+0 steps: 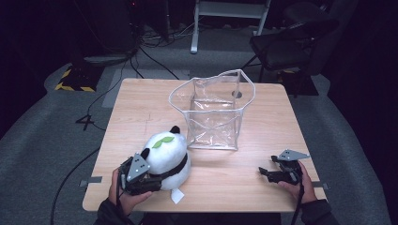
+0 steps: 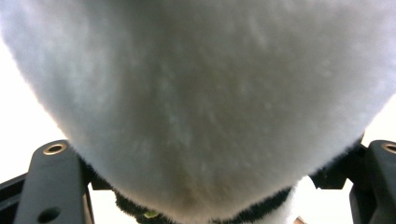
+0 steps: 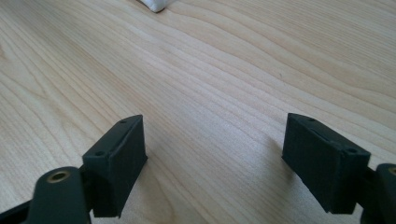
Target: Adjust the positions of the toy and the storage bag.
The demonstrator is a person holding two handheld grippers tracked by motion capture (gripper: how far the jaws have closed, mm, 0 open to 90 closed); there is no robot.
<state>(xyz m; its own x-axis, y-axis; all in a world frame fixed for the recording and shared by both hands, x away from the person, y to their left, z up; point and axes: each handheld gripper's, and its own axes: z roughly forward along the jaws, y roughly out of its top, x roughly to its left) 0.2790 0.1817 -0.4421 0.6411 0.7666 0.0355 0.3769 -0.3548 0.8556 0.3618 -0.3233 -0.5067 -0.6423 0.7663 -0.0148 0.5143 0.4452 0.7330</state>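
The left tool (image 1: 152, 180) is clenched on the plush panda (image 1: 165, 152), its jaws pinching the toy near the black band at the neck; in the left gripper view the white fur (image 2: 201, 102) bulges between the two jaws and presses up close to the camera. The panda sits on the near left part of the tabletop (image 1: 234, 187), just beside the clear plastic bag (image 1: 213, 110), which stands open-mouthed and empty in the middle. So the grasp looks made, but the toy is not yet lifted or moved into the bag; carrying it over the rim and letting it go inside seems to be what is left. The right tool (image 1: 270, 172) rests released at the near right, jaws wide apart over bare wood (image 3: 215, 98), holding nothing.
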